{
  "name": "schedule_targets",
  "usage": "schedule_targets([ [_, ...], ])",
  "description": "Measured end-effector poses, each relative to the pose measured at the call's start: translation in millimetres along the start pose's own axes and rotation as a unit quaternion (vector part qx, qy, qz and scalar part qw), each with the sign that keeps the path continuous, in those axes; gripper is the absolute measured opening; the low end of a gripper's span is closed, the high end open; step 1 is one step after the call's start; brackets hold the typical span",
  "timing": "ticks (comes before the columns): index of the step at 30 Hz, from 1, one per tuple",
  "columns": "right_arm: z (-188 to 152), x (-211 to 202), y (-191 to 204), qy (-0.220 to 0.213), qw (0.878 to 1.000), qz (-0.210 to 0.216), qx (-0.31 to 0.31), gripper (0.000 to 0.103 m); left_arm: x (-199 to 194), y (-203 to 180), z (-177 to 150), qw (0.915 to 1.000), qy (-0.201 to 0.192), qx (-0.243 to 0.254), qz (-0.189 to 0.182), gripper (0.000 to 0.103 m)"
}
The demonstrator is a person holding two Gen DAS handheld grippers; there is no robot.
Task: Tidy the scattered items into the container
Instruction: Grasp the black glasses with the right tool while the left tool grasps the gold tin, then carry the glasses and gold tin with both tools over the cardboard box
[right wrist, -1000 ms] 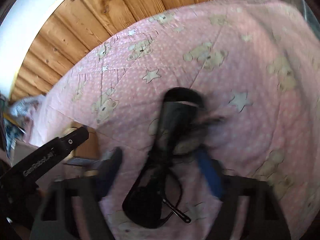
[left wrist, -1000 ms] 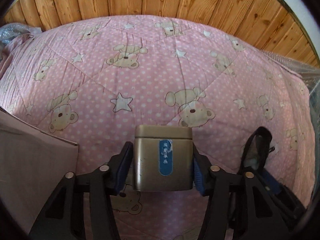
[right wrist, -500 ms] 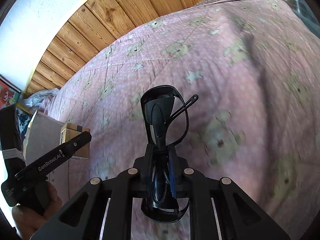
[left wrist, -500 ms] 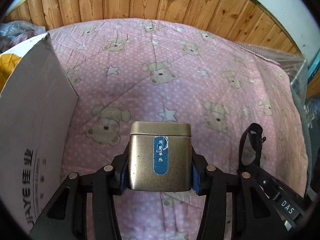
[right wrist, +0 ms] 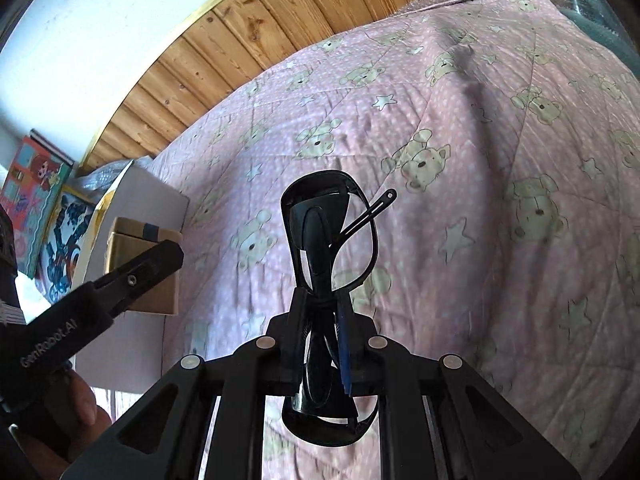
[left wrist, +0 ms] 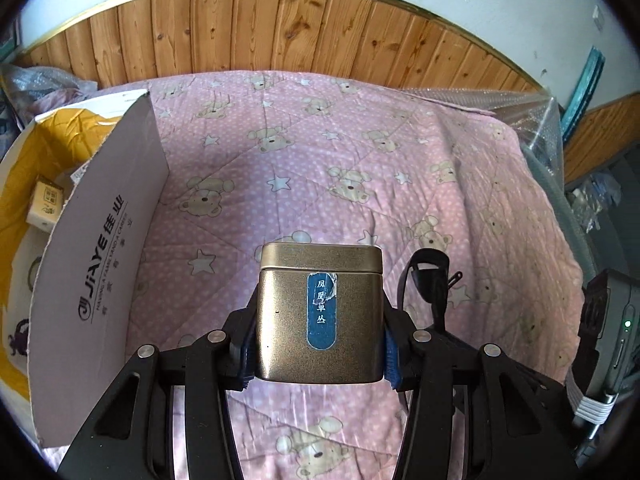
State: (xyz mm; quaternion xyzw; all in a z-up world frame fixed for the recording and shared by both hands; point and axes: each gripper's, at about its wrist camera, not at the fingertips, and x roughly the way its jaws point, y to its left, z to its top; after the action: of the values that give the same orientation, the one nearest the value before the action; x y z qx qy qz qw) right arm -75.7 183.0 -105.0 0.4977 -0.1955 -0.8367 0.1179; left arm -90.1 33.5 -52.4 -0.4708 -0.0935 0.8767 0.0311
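My left gripper (left wrist: 318, 344) is shut on a gold tin (left wrist: 319, 312) with a blue label and holds it above the pink quilt. The tin also shows at the left of the right wrist view (right wrist: 140, 256). My right gripper (right wrist: 322, 344) is shut on folded black sunglasses (right wrist: 328, 232), held upright above the quilt; they also show to the right of the tin in the left wrist view (left wrist: 430, 276). The cardboard box (left wrist: 100, 264), white outside and yellow inside, stands open at the left of the tin. A small beige packet (left wrist: 45, 200) lies inside it.
The pink bear-print quilt (left wrist: 360, 168) covers the bed. Wood panelling (left wrist: 280, 28) runs behind it. Bubble wrap (left wrist: 532, 112) lies along the bed's right edge. Picture books (right wrist: 36, 200) stand at the far left in the right wrist view.
Both grippers have risen with their loads. The left one pulled back and more of the box came into view. The right gripper closed on the sunglasses and lifted them.
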Motion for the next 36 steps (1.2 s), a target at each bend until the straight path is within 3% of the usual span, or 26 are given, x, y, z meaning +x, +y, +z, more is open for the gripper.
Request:
schedule_targets([
  [17,-54.5,-37.8,17.6,-0.006,0.999,0.000,-0.048,0.015,-59.5,10.8,-53.0,0.9992,-0.017,-0.025,-0.027,0.050],
  [26,-69.8,-54.2,29.9,-0.008,0.997,0.006,-0.074,0.015,-87.1,23.8,-60.2,0.9980,-0.036,-0.038,-0.036,0.050],
  [36,-80.4,-76.3,72.3,-0.024,0.990,0.020,-0.137,0.015,-115.3,50.4,-62.5,0.9951,-0.064,-0.062,-0.044,0.050],
])
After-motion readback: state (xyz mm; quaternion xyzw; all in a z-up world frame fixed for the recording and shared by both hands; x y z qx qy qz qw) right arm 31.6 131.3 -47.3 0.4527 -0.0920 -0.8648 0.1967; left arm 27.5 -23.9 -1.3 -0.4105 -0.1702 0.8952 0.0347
